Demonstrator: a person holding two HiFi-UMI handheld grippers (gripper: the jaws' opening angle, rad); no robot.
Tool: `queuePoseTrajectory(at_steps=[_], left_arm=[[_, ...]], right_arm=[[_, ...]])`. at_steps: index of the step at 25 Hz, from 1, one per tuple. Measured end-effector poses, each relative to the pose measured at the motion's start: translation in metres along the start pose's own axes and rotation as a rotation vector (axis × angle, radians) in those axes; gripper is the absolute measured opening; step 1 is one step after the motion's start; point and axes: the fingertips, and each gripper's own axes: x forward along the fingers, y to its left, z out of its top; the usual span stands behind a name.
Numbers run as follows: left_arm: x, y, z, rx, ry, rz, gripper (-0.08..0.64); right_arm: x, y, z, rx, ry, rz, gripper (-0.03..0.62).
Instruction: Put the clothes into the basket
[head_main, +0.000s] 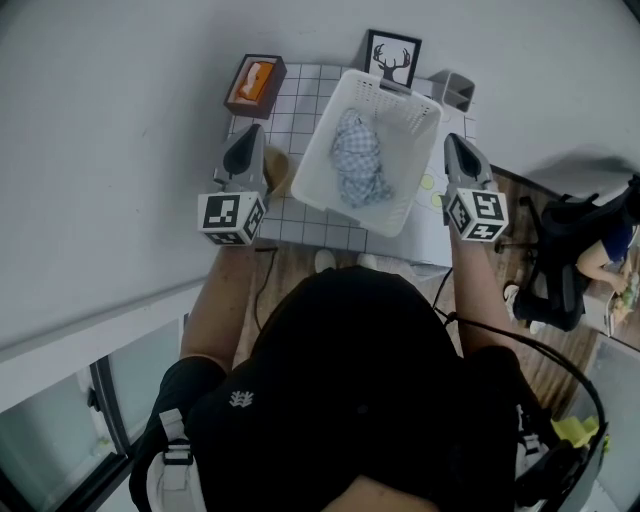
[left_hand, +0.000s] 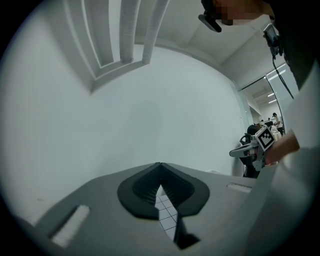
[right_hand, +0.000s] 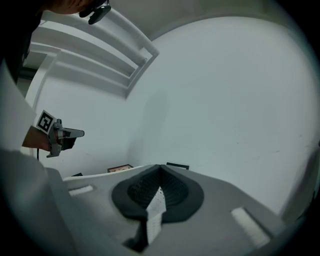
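White cloth with a thin grid pattern covers the small table (head_main: 300, 95) that stands against the grey wall in the upper middle of the head view. A white plastic laundry basket (head_main: 312, 160) sits on it, turned a little askew, and a blue-and-white checked garment (head_main: 360, 160) lies crumpled inside, on the bottom of the basket. Behind the basket, at the top edge, a framed deer picture (head_main: 393, 58) leans at the wall, and a brown box (head_main: 255, 85) with something orange on top is at the upper left corner of the table.

A person in a black shirt fills the lower half of the frame and holds one gripper on each side of the basket. The left gripper (head_main: 251, 130) hangs just beside the basket's left wall, apart from it. In its own view its jaws (left_hand: 160, 164) meet at the tips with nothing between them; only the grid cloth shows through the slit below. The right gripper (head_main: 450, 138) is near the basket's right wall, and its jaws (right_hand: 160, 166) are also closed together and empty.
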Motion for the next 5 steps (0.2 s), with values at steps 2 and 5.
queuePoseTrajectory(at_steps=[2,5], left_arm=[[0.003,-0.0022,0.0008,0.003,0.0,-0.004,0.006],[0.0082,-0.0059,0.0009,0.003,0.003,-0.007,0.006]], right_arm=[[0.0021,-0.0005,-0.0003,0.0,0.001,0.002,0.002],[0.0062,-0.0026,-0.0024,-0.001,0.008,0.009,0.002]])
